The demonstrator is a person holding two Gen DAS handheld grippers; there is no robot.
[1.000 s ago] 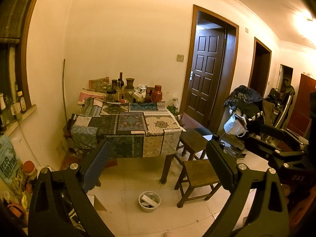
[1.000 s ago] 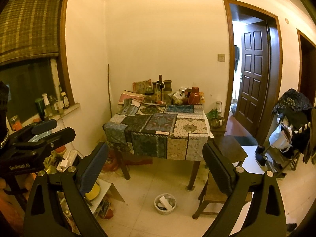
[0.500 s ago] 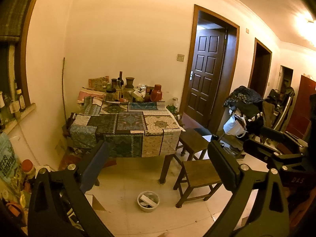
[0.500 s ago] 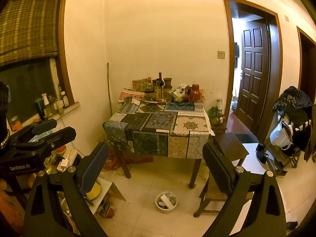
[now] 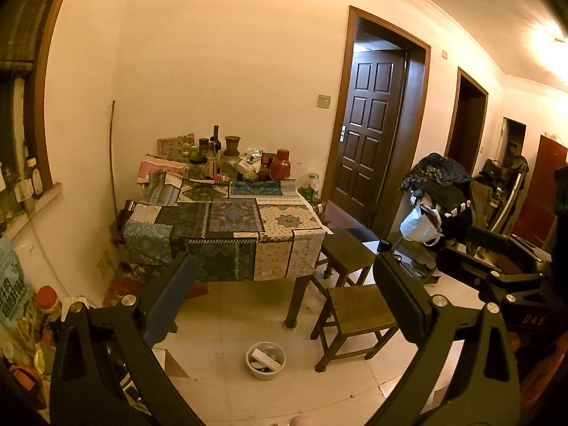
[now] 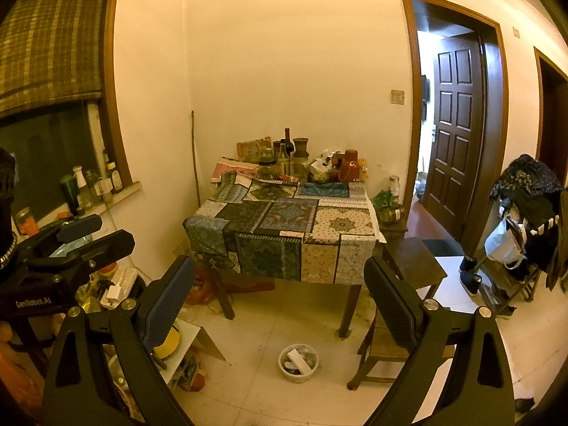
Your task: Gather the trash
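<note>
A small white trash bin (image 5: pixel 265 361) with scraps in it stands on the tiled floor in front of the table; it also shows in the right wrist view (image 6: pixel 298 362). A table with a patchwork cloth (image 5: pixel 227 220) carries bottles, jars and clutter (image 5: pixel 234 163) at its far end. My left gripper (image 5: pixel 284 294) is open and empty, held high above the floor. My right gripper (image 6: pixel 280 294) is open and empty too. Each gripper shows at the edge of the other's view.
Two wooden stools (image 5: pixel 358 314) stand right of the table. A dark door (image 5: pixel 372 138) is ajar behind them. A rack with clothes and a bag (image 5: pixel 436 198) is at the right. Boxes and bottles (image 6: pixel 117 284) crowd the floor under the window sill at left.
Both views have shifted slightly; the table and bin sit a little lower and left in frame. Both grippers stay open and empty.
</note>
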